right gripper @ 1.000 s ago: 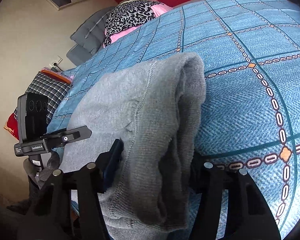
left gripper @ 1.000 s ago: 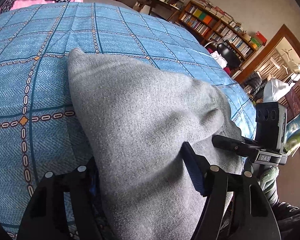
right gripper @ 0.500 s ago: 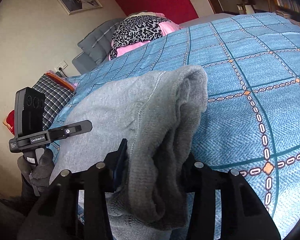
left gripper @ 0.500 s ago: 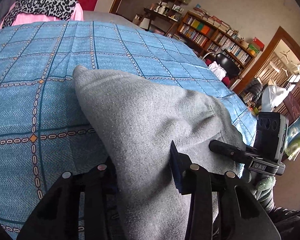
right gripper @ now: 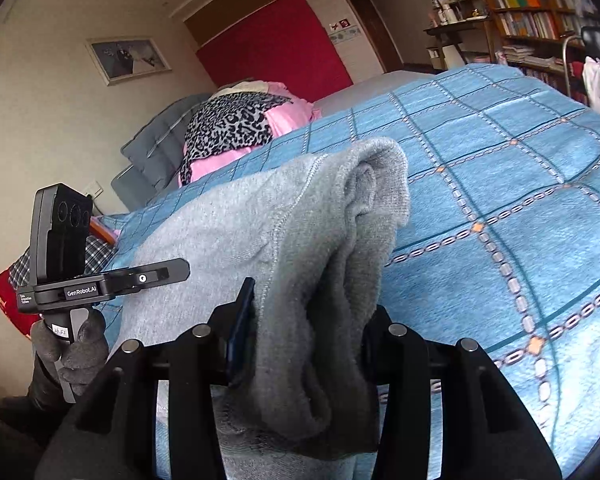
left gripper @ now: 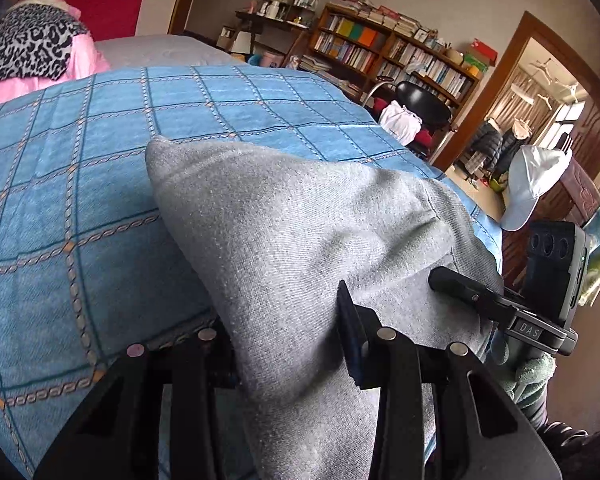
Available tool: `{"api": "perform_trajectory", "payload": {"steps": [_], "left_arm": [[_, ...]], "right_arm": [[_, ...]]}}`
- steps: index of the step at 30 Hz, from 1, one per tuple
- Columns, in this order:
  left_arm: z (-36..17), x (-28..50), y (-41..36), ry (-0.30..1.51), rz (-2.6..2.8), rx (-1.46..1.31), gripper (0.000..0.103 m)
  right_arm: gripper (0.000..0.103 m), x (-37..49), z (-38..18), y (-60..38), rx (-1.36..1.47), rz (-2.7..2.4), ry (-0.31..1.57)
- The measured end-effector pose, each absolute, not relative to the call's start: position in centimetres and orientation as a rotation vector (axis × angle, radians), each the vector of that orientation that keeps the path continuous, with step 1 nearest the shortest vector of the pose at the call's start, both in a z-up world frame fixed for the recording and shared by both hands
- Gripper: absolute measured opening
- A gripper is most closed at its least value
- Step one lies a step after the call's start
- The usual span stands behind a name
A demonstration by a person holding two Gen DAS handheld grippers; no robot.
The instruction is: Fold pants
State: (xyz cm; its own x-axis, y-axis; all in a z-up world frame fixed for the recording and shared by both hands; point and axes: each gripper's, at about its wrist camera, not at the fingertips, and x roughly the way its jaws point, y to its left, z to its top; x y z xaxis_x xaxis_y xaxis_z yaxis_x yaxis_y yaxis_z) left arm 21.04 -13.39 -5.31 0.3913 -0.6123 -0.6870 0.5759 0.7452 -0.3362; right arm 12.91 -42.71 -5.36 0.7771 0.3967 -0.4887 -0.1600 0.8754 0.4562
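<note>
Pants: the grey pants [left gripper: 300, 248] lay bunched on the blue checked bedspread [left gripper: 80, 208], near its front edge, already doubled over themselves so that a thick roll of layers faced the person.
Left gripper: the left gripper [left gripper: 288, 344] was pinching one end of that bundle; cloth filled the gap between its jaws and draped over them toward the camera.
Right gripper: the right gripper [right gripper: 312, 332] was clamped on the other end, where the stitched seam and several plush layers were gathered between its jaws.
Why held so: with a grip at each end, the fold could be carried as one piece without the layers sliding apart; that was my reading of it.
Height: the near part of the cloth looked lifted off the bedspread, while the far corner seemed to rest on it. I could not tell exactly where contact began.
Stage: I judged the fold partly done, with the bundle yet to be laid flat and squared.
Risk: the right end looked bulky and uneven, so an inner layer might slip out.
Surroundings: a leopard-print cloth [right gripper: 228, 120] lay on pink bedding at the head of the bed, well apart from the work.
</note>
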Motion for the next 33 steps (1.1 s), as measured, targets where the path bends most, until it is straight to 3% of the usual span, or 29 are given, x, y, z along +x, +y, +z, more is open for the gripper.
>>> {"api": "perform_trajectory", "payload": {"steps": [15,33], "left_arm": [[-4.4,29.1,-29.3,0.834,-0.884,0.059,0.038],[-9.8,34.4,-38.7,0.815,-0.915,0.212,0.038]], "right_arm": [[0.045,17.7,-4.3,-54.5,0.366,0.058,0.509],[0.045,22.4,-9.6,-61.7,0.408,-0.092,0.591]]}}
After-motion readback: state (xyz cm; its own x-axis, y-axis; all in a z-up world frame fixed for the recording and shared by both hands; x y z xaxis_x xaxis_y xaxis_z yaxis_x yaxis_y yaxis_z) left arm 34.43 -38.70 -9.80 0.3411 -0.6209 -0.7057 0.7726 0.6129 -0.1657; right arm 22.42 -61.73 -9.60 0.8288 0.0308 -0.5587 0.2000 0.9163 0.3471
